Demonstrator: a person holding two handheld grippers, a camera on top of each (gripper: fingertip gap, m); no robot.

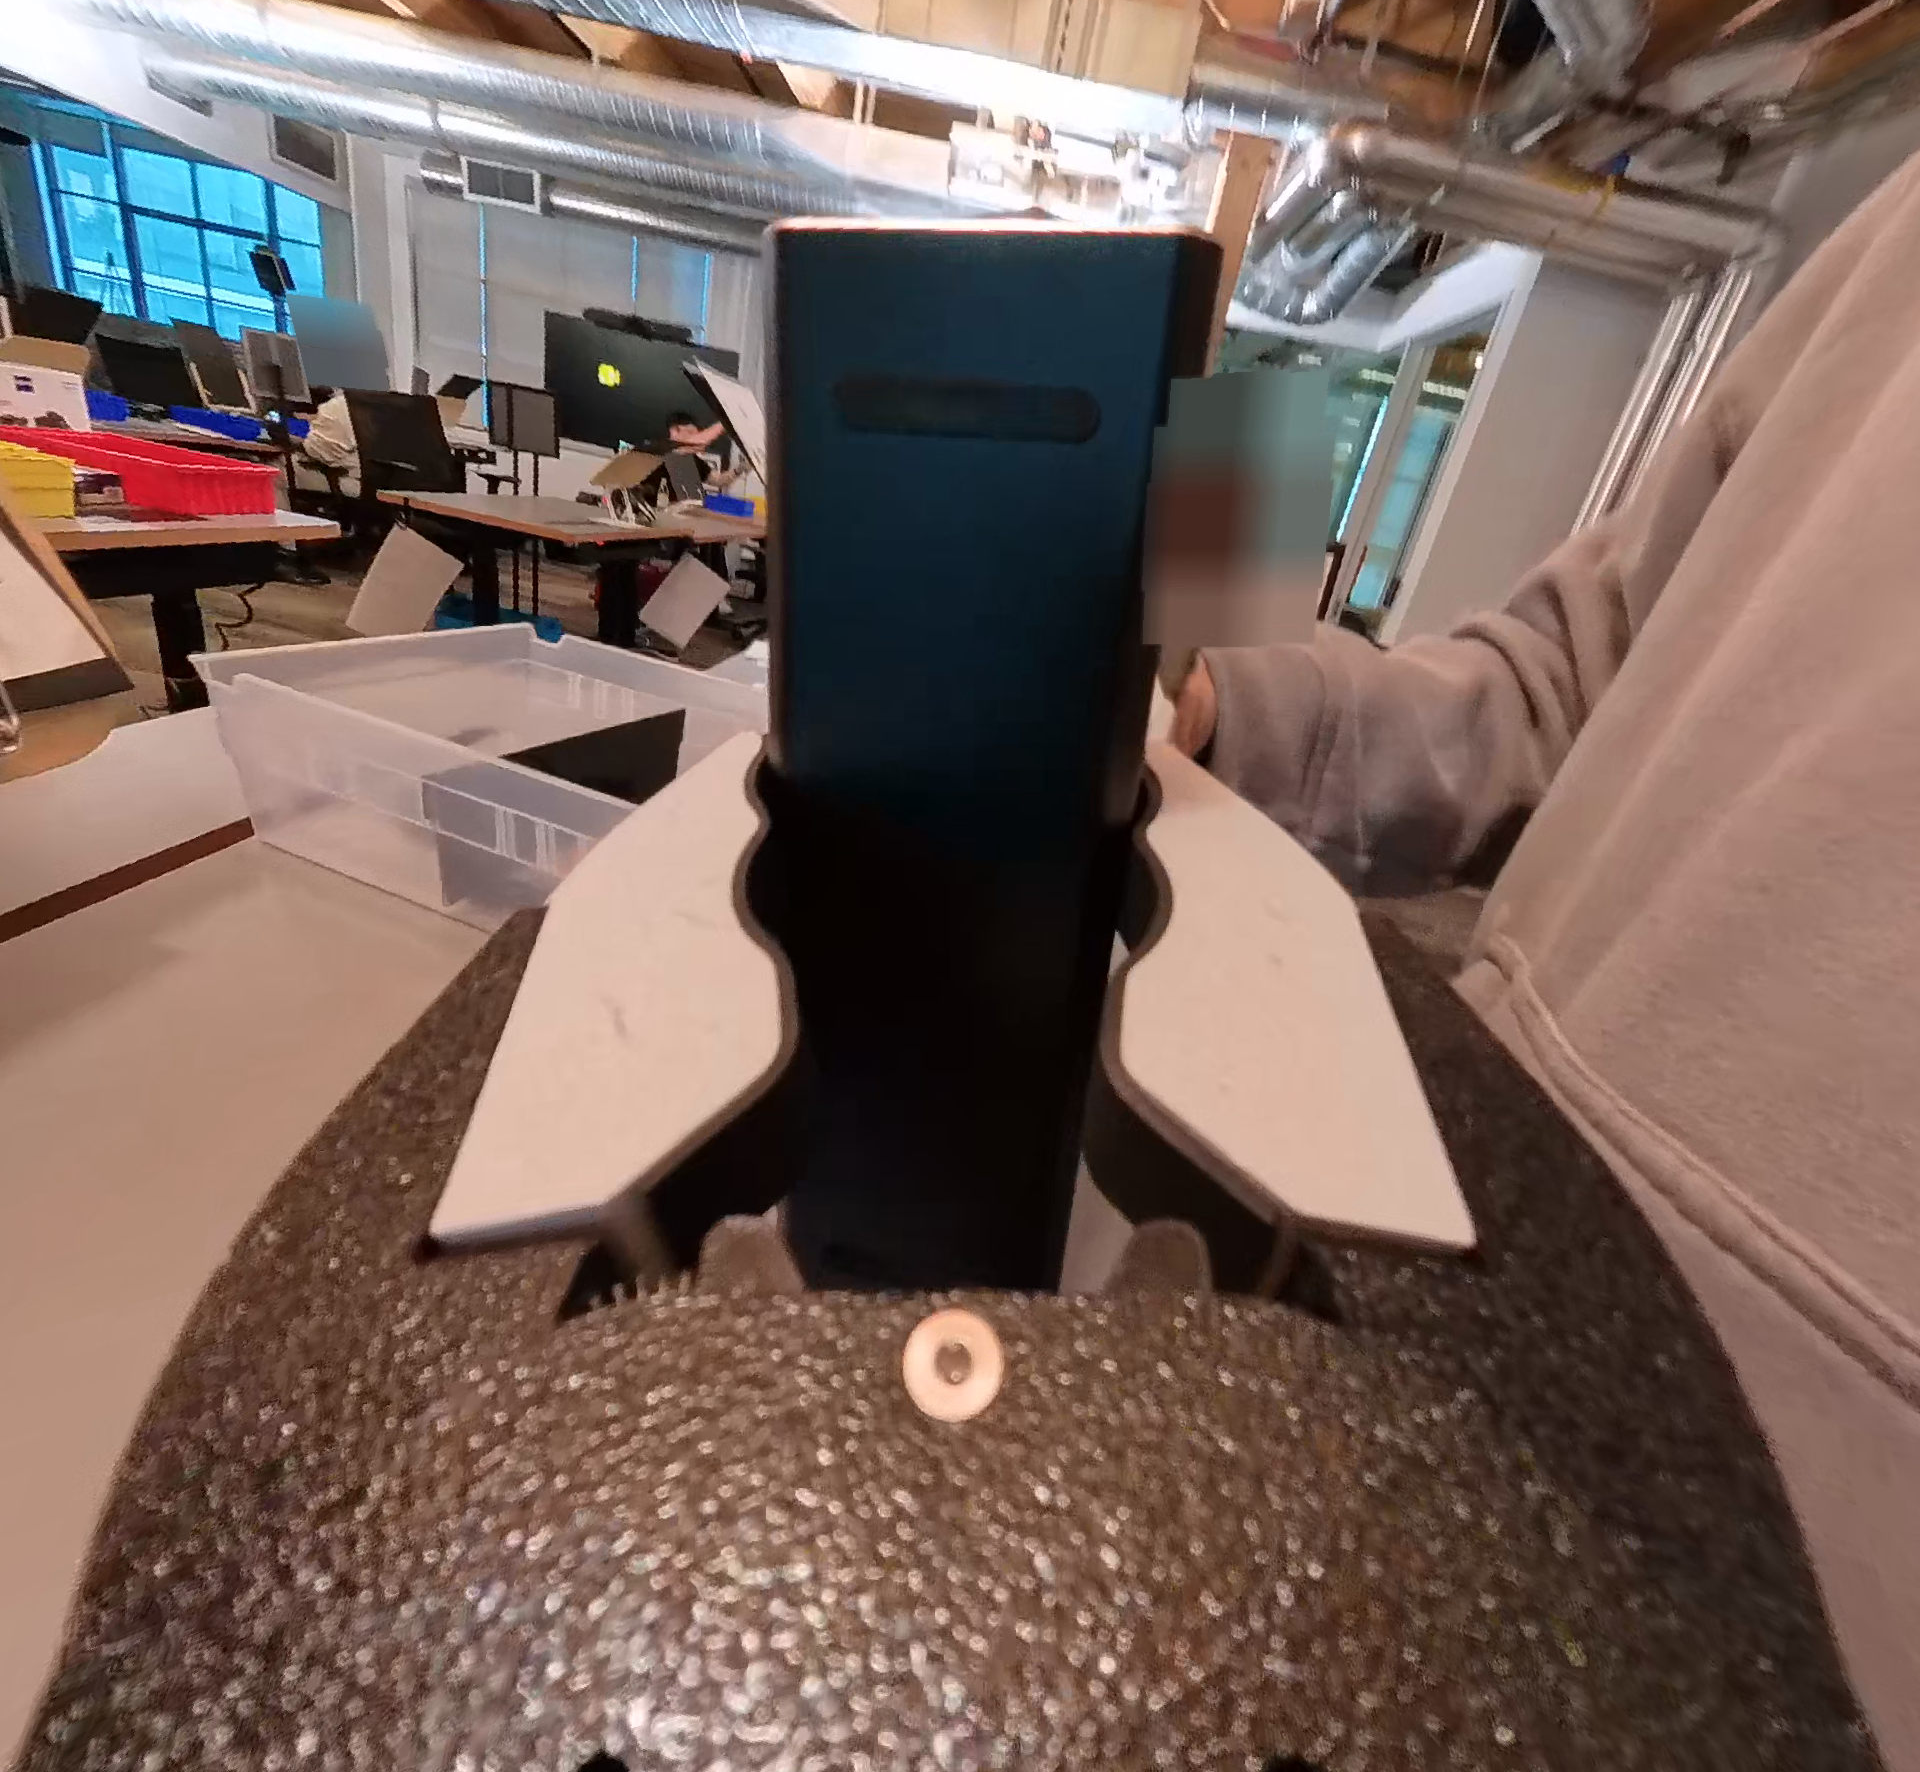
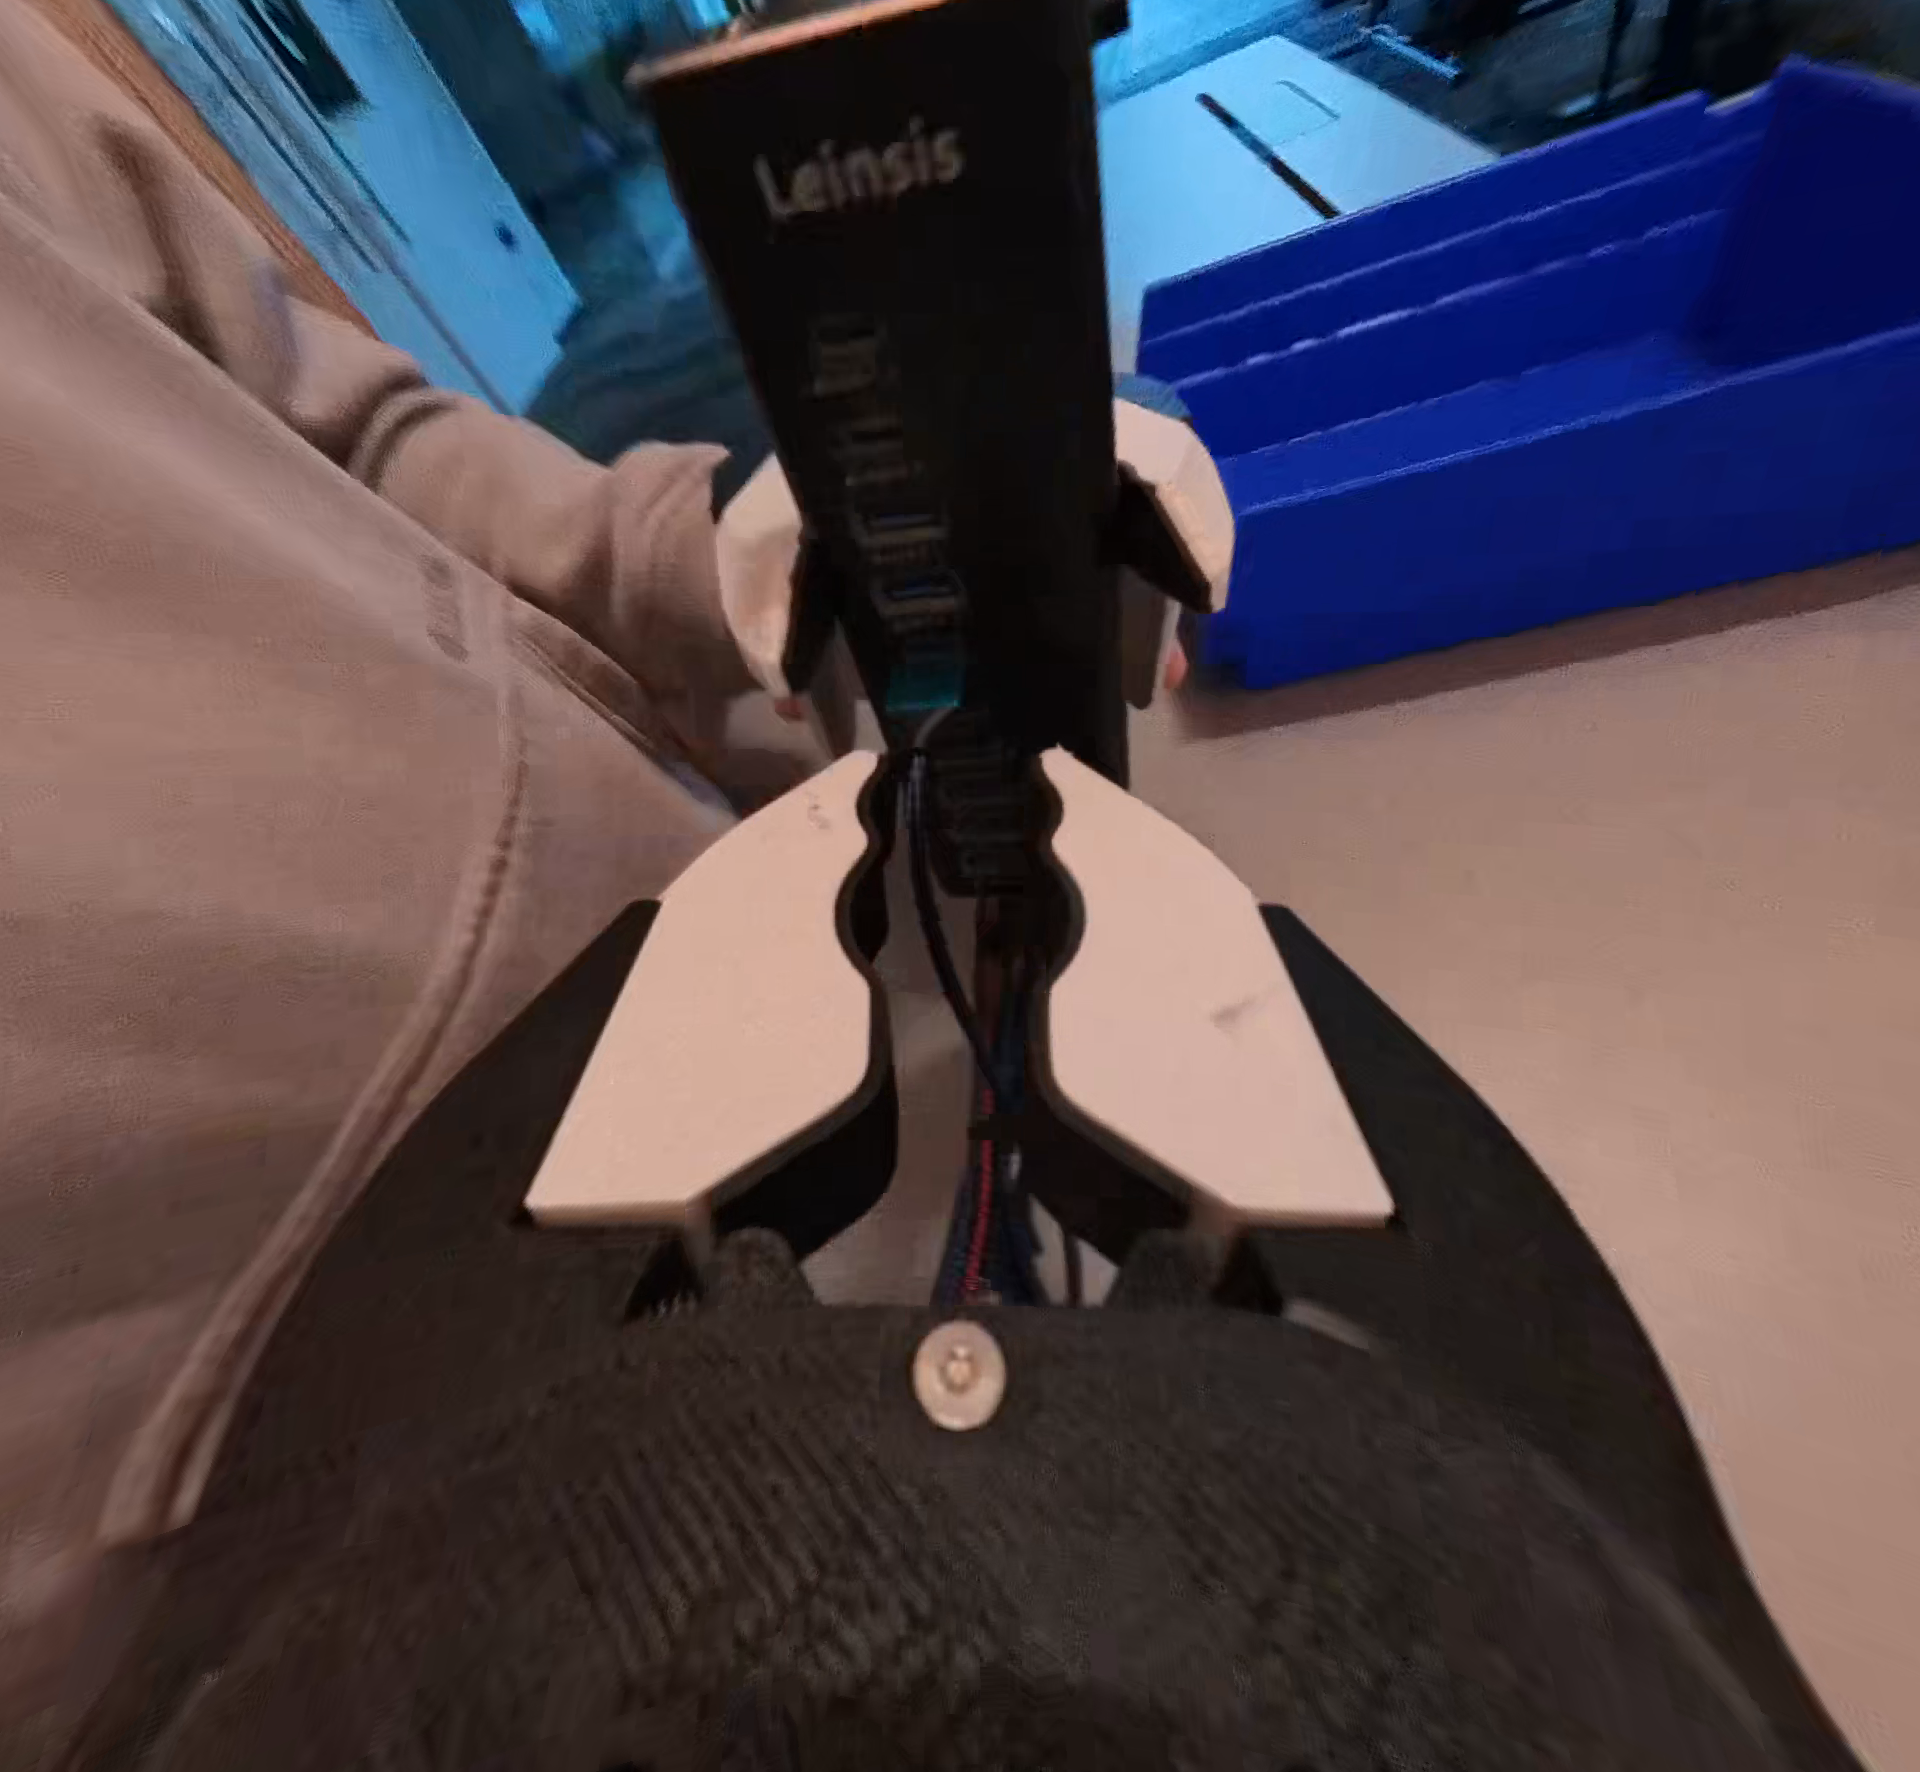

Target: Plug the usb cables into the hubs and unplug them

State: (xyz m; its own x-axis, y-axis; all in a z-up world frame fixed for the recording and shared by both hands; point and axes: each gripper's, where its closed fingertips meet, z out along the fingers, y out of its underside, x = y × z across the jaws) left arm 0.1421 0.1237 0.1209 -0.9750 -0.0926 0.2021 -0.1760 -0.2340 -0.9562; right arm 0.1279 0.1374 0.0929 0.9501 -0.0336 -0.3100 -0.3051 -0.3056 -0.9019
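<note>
You are holding the hub (image 1: 961,579) upright off the table (image 1: 156,1047), with the left gripper (image 1: 951,787) pinching its lower body from both sides; in the right wrist view that same gripper is showing as two white fingers (image 2: 764,579) pressed against the hub's flanks. Your right gripper (image 2: 961,787) is closing on the black plug housing (image 2: 982,829) of a usb cable (image 2: 977,1151), whose blue tip (image 2: 920,688) is sitting at the lowest port of the row, just under the free ports (image 2: 914,569). Whether the plug is seated, half out or only touching the slot is not something these blurred views are settling. The main risk is coming from angle: if you are pushing or pulling off the port's axis, the plug is likely to bind or bend in the slot. A second risk is that the hub is standing tall above a low grip, so any sideways force from the right hand is levering it and may be twisting it between the left fingers. The right fingers are also gripping the housing near their tips, so it may slip, and the trailing cable running back between them could snag. The blue bin (image 2: 1558,392) and the clear bin (image 1: 436,735) are lying well apart from the work.
</note>
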